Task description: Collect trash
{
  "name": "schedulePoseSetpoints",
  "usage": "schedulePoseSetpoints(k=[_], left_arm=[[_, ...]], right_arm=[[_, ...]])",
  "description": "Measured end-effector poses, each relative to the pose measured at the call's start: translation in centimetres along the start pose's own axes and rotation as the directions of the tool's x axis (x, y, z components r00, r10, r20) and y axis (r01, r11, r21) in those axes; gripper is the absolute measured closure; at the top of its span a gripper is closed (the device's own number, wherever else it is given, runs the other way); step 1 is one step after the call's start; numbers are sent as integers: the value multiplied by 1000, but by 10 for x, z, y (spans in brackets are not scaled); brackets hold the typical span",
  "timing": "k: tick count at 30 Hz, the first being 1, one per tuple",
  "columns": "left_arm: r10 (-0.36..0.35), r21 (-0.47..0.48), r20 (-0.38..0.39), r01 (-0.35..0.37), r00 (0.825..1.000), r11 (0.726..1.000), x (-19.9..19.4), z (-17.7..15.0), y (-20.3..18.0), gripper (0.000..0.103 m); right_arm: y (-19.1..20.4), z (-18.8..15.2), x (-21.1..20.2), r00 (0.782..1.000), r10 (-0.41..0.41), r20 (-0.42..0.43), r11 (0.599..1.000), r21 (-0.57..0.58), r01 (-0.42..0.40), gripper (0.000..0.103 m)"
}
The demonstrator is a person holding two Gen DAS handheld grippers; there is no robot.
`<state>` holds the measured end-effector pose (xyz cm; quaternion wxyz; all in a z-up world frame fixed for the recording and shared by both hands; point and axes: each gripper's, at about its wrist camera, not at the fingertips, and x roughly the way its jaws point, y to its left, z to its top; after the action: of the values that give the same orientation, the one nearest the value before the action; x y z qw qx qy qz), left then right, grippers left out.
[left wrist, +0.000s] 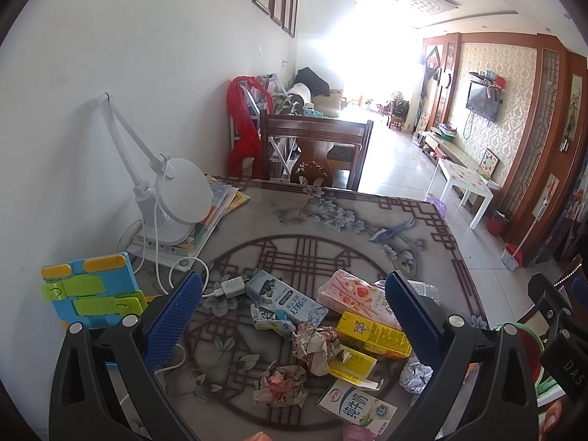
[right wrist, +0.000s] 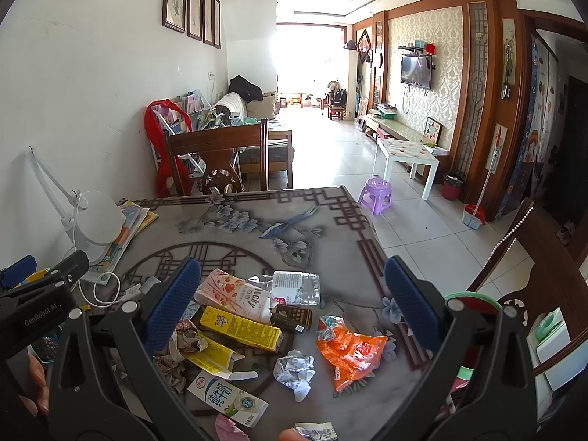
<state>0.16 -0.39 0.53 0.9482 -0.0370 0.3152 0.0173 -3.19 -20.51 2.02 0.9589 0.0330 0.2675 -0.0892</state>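
On the table's (right wrist: 330,205) near half lies the trash, while its far half and right edge are bare. Both grippers, left (left wrist: 294,316) and right (right wrist: 292,305), hover over the pile with jaws spread wide, grasping nothing. A yellow carton (right wrist: 239,329) lies flat, long axis running left-far to right-near, beside an orange wrapper (right wrist: 352,352).

Cartons (right wrist: 239,326), crumpled wrappers (right wrist: 294,369), perhaps foil, litter the table (right wrist: 257,228)
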Motion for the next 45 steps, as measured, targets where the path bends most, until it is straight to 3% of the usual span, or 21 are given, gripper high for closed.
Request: schedulePoseSetpoints(k=[19, 24, 27, 29, 32, 35, 38, 41, 43, 45], left_arm=[[1, -15, 3, -1, 1000, 1000, 4, -7, 10, 8], [-37, -14, 74, 38, 997, 999, 12, -14, 27, 8], [-6, -18, 45, 7, 999, 1000, 26, -23, 43, 8], [-8, -1, -18, 8, 1000, 1000, 40, -33, 51, 8], [-21, 42, -119, 26, 993, 999, 61, -49, 54, 8], [-54, 32, -208, 62, 977, 998, 78, -64, 58, 8], [-101, -1, -269, 104, 958, 995, 97, -76, 53, 9], [-185, -42, -350, 182, 918, 983, 126, -84, 41, 12], [-240, -81, -391, 227, 888, 971, 146, -87, 31, 12], [-247, -80, -424, 236, 871, 969, 167, -90, 19, 13]], right_arm=[[-8, -2, 5, 999, -15, -34, 1000, 5, 16, 4], [-1, -14, 38, 986, 78, -147, 992, -84, -91, 4], [10, -28, 75, 940, 202, -274, 958, -145, -248, 4], [22, -38, 102, 887, 291, -359, 918, -158, -365, 6], [40, -51, 144, 814, 331, -477, 871, -178, -458, 22], [60, -66, 180, 756, 310, -576, 822, -237, -517, 29], [69, -82, 205, 710, 247, -660, 780, -299, -549, 47], [75, -94, 226, 662, 205, -721, 743, -325, -585, 49], [78, -100, 231, 647, 184, -740, 712, -354, -607, 49], [81, -106, 239, 634, 157, -757, 685, -379, -622, 49]])
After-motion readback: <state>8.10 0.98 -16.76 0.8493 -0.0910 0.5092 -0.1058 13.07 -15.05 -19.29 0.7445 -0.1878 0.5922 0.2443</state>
